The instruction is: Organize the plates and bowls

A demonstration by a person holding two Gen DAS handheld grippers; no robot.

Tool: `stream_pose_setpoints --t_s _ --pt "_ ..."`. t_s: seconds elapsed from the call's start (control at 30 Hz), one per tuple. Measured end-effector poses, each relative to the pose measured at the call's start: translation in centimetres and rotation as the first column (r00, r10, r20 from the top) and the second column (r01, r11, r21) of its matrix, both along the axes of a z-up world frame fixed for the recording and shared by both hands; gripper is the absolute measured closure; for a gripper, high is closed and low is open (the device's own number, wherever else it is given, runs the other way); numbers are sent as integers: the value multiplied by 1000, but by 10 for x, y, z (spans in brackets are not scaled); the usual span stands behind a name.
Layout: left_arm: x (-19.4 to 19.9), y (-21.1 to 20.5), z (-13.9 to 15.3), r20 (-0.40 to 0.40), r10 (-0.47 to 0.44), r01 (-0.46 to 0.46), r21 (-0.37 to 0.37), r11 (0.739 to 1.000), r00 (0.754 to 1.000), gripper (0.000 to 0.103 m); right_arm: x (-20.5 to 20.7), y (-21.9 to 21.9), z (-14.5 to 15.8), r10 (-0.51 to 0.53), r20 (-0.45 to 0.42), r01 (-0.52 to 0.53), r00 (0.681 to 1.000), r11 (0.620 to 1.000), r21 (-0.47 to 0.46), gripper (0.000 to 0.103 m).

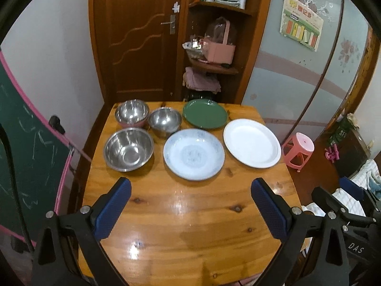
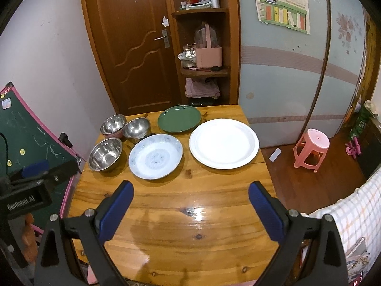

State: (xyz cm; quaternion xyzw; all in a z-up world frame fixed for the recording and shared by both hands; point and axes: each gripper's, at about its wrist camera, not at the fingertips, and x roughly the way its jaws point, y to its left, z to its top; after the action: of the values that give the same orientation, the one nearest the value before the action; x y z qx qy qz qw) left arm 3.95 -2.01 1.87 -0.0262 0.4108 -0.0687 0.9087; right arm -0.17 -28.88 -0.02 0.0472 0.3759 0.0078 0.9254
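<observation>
Steel bowls: three are sitting toward the far left corner of the tabletop (image 1: pixel 190 214): a large steel bowl (image 1: pixel 128 149) along the left edge, a pink-based bowl (image 1: pixel 131 113) right at the far corner, and a middle bowl (image 1: pixel 164 121) just beside it.
Plates: a patterned plate (image 1: pixel 193 153) is lying mid-table, a white plate (image 1: pixel 252 142) is lying near the right edge, and a green plate (image 1: pixel 204 114) is sitting at the far edge between them.
Left gripper (image 1: pixel 190 188): it is hovering over the near half of the tabletop, jaws spread wide and carrying nothing.
Right gripper (image 2: pixel 190 190): it is likewise hanging wide apart and empty above the near edge.
Step in hand: nothing is stacked yet, so the first pick is likely being chosen.
Doing it well: nesting should probably be going small into large (steel rims are slick, so a firm pinch on the wall is advisable), with plates stacked on the largest, the white one.
Risk: the two far bowls are nearly touching, so approaching from the open side is looking safer.
</observation>
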Motion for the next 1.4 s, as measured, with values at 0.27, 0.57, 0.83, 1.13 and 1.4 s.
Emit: stream_pose_setpoints --t_s 0.27,0.57,0.83,1.13,1.4 --pt "33 -22 14 4 -35 35 39 999 999 3 12 -21 2 -31 2 31 1000 999 -13 5" --pt "93 -72 9 -74 -147 152 52 987 986 3 37 -56 3 -69 33 72 997 995 -71 5" --pt "174 -119 -29 -183 -258 255 -40 966 949 3 89 -121 -21 -86 -60 90 994 994 62 5" --pt "264 -160 -125 -329 -259 247 -79 966 908 8 175 -173 -102 -72 -292 134 954 971 199 27" --pt "301 -174 -191 -424 -230 182 -151 972 876 26 233 -195 -166 -51 -425 174 904 951 255 50"
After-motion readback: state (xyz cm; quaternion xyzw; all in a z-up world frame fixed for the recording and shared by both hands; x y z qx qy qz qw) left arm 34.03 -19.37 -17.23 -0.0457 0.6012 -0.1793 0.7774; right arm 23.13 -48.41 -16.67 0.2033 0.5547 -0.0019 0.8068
